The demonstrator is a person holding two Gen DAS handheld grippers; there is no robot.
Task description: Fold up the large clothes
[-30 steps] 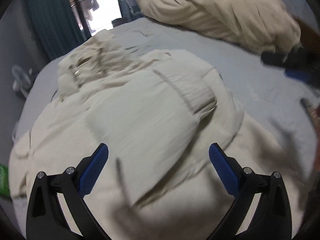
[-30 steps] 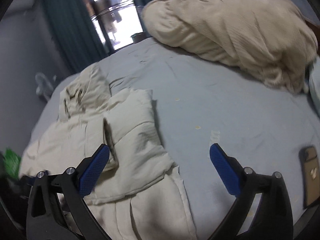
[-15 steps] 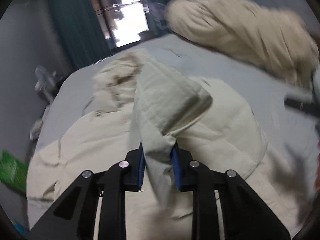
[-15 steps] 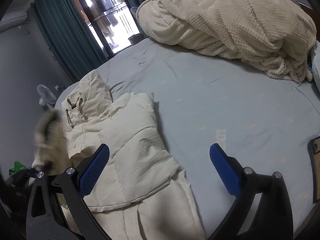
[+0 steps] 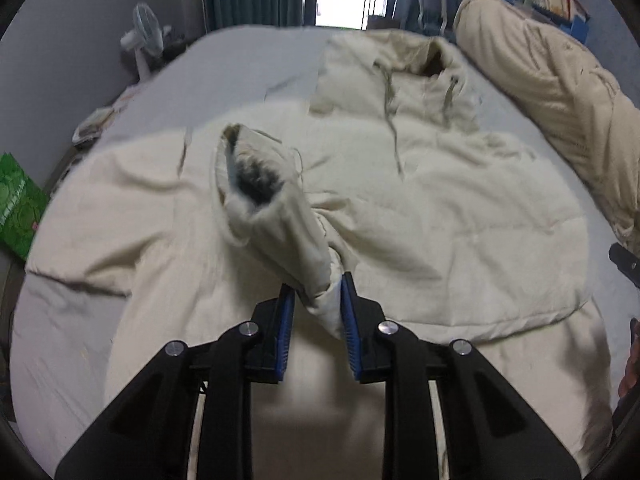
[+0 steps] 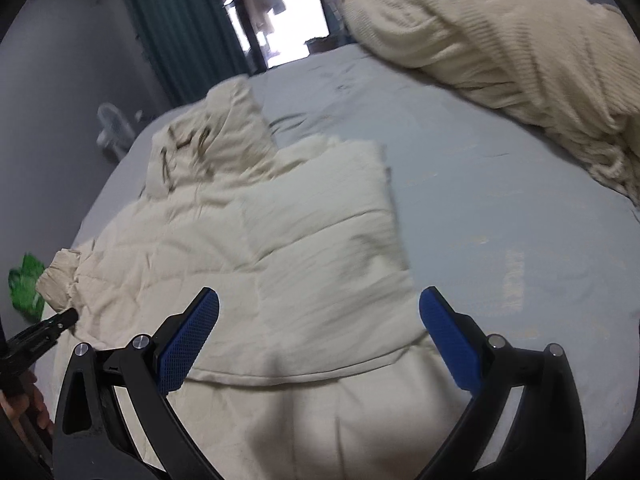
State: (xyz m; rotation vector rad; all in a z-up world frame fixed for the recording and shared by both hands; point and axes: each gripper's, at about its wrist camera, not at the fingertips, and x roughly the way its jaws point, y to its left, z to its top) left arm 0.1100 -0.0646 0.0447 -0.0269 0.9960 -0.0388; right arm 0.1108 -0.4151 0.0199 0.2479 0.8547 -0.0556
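Observation:
A large cream padded jacket [image 5: 440, 208] lies spread on the grey bed [image 5: 248, 60], hood [image 5: 404, 64] toward the far end. My left gripper [image 5: 316, 312] is shut on the jacket's sleeve [image 5: 276, 224] and holds it raised above the body, the cuff opening facing away. In the right wrist view the jacket [image 6: 304, 248] lies with one side folded over, hood [image 6: 208, 136] at the far left. My right gripper [image 6: 316, 332] is open and empty, hovering over the jacket's lower part. The lifted sleeve cuff [image 6: 58, 276] and the left gripper show at the left edge.
A cream knitted blanket [image 6: 500, 40] is heaped at the bed's far right, also in the left wrist view [image 5: 560, 92]. A fan [image 5: 144, 36] stands by the wall left of the bed. A green bag [image 5: 16, 208] lies beside the bed. Dark curtains [image 6: 180, 28] frame a bright window.
My left gripper closed on the sleeve, lifted it and has swung it leftward over the jacket. My right gripper stayed open and moved slightly in over the jacket.

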